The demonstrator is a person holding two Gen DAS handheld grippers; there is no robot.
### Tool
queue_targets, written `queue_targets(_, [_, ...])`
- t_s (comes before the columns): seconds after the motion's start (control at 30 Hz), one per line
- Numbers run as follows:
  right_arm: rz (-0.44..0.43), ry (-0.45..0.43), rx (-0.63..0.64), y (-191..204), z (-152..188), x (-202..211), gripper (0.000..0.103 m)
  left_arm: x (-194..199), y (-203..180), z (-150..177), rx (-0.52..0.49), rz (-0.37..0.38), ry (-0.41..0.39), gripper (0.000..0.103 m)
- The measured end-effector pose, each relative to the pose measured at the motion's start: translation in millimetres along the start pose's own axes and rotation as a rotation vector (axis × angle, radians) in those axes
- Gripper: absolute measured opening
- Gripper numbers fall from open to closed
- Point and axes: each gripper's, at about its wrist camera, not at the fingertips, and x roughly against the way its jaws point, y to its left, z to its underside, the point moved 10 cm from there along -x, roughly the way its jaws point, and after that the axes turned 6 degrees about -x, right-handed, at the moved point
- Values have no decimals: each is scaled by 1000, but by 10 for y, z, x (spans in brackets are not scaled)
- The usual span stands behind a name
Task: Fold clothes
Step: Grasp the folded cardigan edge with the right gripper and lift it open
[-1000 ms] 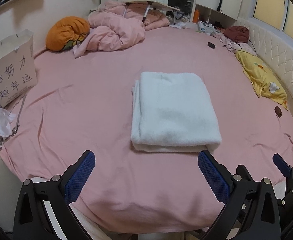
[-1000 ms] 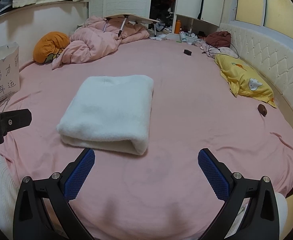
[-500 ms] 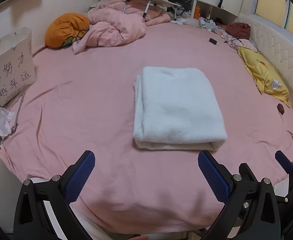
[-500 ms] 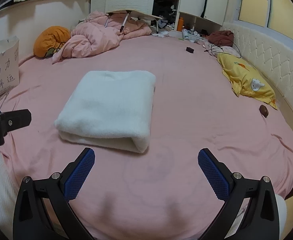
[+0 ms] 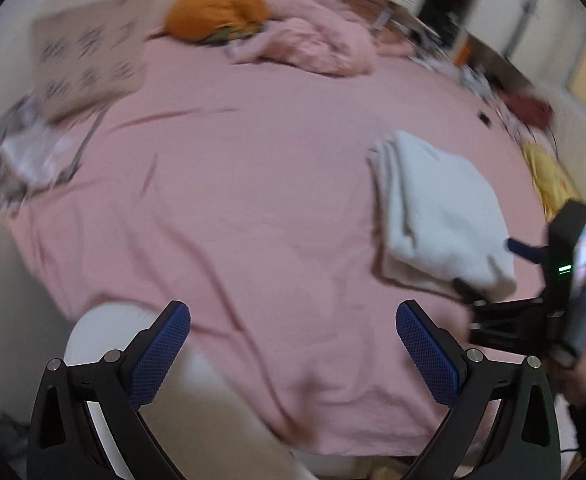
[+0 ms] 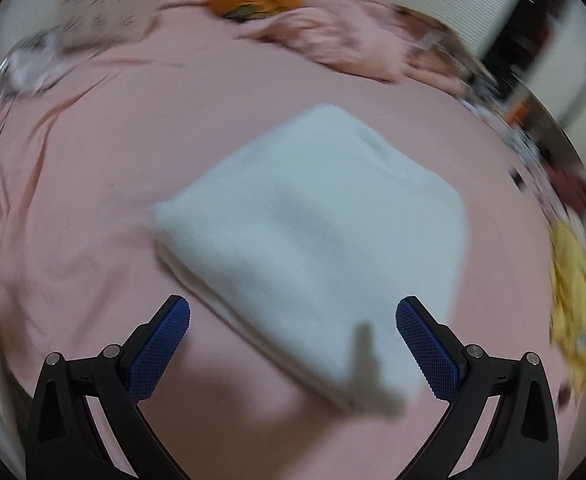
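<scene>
- A white folded garment (image 6: 317, 232) is seen lying on the pink bed sheet (image 5: 213, 200), towards the right side of the bed in the left wrist view and directly ahead in the right wrist view; both views are blurred.
- The right gripper (image 6: 293, 344) is held wide open just over the near corner of the garment, and nothing is gripped between its blue pads (image 6: 425, 352).
- The left gripper (image 5: 293, 352) is likewise spread wide and empty, over bare sheet, well apart from the garment.
- The garment is judged to be thick, fleecy and soft: light to lift, limp when raised, and not fragile or slippery.
- Stacked layers are visible along its left edge (image 5: 393, 200), so a pinch there is likely to catch only some layers and undo the fold.
- A hold is better taken at the rounded folded edge nearest the right gripper, with all layers gathered, and ideally at two corners so that sagging is limited.
- The crumpled pink quilt (image 5: 317, 44) and orange cushion (image 5: 217, 12) lie far off at the head of the bed.
</scene>
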Motion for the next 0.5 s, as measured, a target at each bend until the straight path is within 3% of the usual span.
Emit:
queue_targets(0.1, [-40, -42, 96, 326, -159, -170, 103, 70, 145, 23, 85, 35, -2, 103])
queue_targets(0.2, [39, -58, 136, 363, -246, -393, 103, 90, 165, -16, 117, 56, -17, 103])
queue_targets(0.23, [54, -54, 124, 335, -264, -466, 96, 81, 140, -38, 111, 57, -16, 103])
queue_targets(0.27, [-18, -50, 49, 289, -256, -465, 72, 68, 118, -61, 105, 59, -14, 103])
queue_targets(0.3, [-90, -47, -26, 242, -255, -458, 63, 48, 102, -81, 93, 61, -10, 103])
queue_targets(0.37, [-139, -59, -140, 67, -282, -405, 40, 25, 58, -107, 74, 77, -9, 103])
queue_targets(0.43, [-112, -34, -113, 16, -249, -435, 25, 0, 13, -129, 69, 94, -12, 103])
queue_targets(0.5, [-125, -43, -117, -11, -242, -375, 20, -22, -40, -147, 70, 117, -9, 103])
